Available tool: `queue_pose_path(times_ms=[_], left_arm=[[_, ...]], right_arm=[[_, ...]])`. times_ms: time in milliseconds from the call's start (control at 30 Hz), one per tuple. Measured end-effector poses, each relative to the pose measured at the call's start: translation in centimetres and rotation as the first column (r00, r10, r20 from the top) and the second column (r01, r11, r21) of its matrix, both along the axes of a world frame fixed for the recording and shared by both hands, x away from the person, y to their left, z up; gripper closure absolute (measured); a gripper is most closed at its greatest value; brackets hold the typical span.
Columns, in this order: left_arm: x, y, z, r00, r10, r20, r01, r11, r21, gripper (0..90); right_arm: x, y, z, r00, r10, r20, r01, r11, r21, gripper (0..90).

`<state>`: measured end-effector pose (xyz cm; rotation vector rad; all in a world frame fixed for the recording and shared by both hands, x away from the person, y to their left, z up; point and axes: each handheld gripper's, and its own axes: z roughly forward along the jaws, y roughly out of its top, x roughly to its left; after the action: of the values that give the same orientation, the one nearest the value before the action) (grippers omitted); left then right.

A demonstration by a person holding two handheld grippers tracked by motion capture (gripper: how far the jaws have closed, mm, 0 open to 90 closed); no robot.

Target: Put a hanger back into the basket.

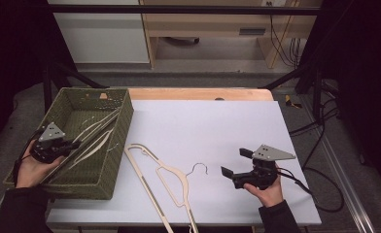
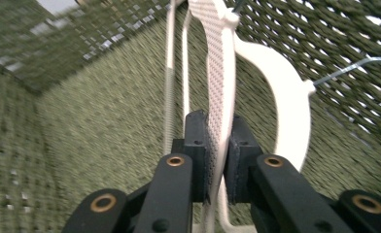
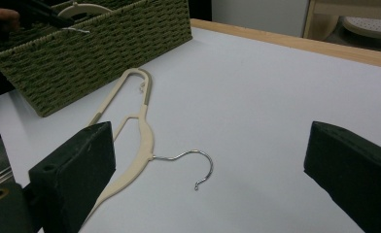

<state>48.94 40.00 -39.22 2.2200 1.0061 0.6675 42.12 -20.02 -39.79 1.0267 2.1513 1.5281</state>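
Note:
A woven green basket [image 1: 125, 121] stands at the table's left. Cream hangers [image 1: 94, 131] lie slanted inside it. My left gripper [image 1: 74, 144] reaches into the basket, shut on a flat arm of one hanger [image 2: 220, 73]; the left gripper view shows that arm pinched between the pads of this gripper [image 2: 220, 155]. Another cream hanger [image 1: 154, 174] with a wire hook lies flat on the white table top. My right gripper [image 1: 235, 161] hovers to the right of that hook, open and holding nothing. In the right gripper view the hanger [image 3: 142, 131] lies ahead between the wide jaws of the right gripper [image 3: 213, 145].
The white table top [image 1: 217, 121] ends in a wooden strip at the far edge. Black frame bars and cables run along the right side. The basket wall [image 3: 106, 43] rises left of the loose hanger.

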Motion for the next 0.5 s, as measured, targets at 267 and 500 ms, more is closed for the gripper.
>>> queue_pose_path(times_ms=[267, 500], left_arm=[[0.24, -0.67, -0.99, 0.9919, -0.047, -0.118, 0.048, 0.9988, 0.004, 73.8], [0.0, -0.85, -0.42, 0.9921, -0.062, -0.109, 0.063, 0.998, 0.001, 63.5]], right_arm=[[-0.01, 0.01, 0.01, 1.0, 0.003, -0.001, -0.003, 1.0, 0.001, 5.1], [0.0, -0.01, 0.0, 1.0, 0.006, 0.0, -0.006, 1.0, 0.0, 5.2]])
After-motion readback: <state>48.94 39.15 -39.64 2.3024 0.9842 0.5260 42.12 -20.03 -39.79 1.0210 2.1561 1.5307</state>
